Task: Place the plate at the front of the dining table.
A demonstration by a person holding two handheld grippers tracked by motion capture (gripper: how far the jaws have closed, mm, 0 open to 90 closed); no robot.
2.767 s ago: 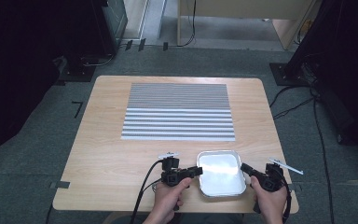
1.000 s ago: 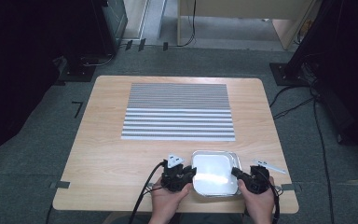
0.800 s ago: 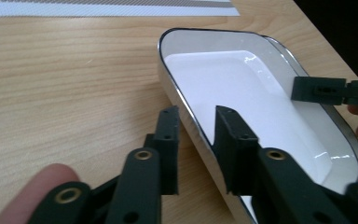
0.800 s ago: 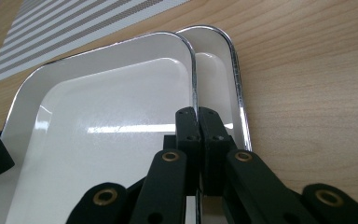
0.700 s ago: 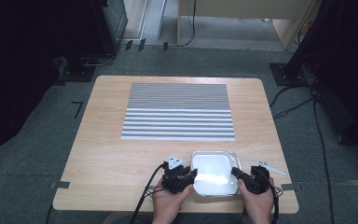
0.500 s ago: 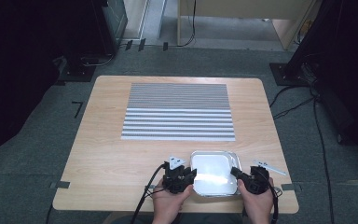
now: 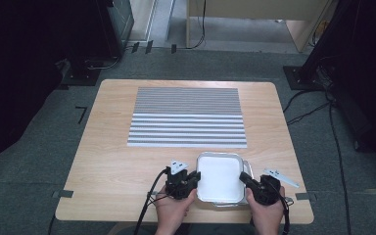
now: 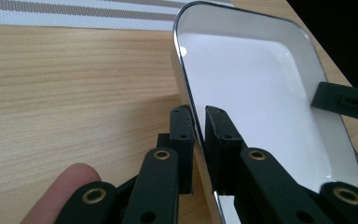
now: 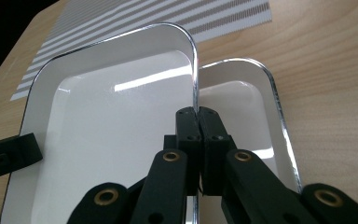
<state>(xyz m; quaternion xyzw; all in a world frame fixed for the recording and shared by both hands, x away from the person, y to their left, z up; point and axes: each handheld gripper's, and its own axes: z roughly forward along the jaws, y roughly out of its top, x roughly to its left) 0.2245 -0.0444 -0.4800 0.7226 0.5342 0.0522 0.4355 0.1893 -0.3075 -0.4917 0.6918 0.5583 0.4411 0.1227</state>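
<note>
Left gripper point(image 8: 199, 122), right gripper point(image 9: 198, 122) each pinch rim of glossy white tray point(image 7: 220, 177); apparently second tray point(image 9: 242, 116) beneath.

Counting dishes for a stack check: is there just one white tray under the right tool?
No: in the right gripper view a second tray lies beneath the upper tray whose rim the right tool pinches.

Left gripper point(image 8: 199, 122) and right gripper point(image 9: 198, 122): matt black two-jaw tools with flat rectangular jaw blocks on paired link arms, pinned by brass-coloured ringed pivots and small dark screws. Each carries a grey three-cornered plate point(image 7: 178, 166) on top and trails a black cable point(image 7: 144, 210). The hands point(image 7: 172, 211) and forearms are bare, without sleeves.
</note>
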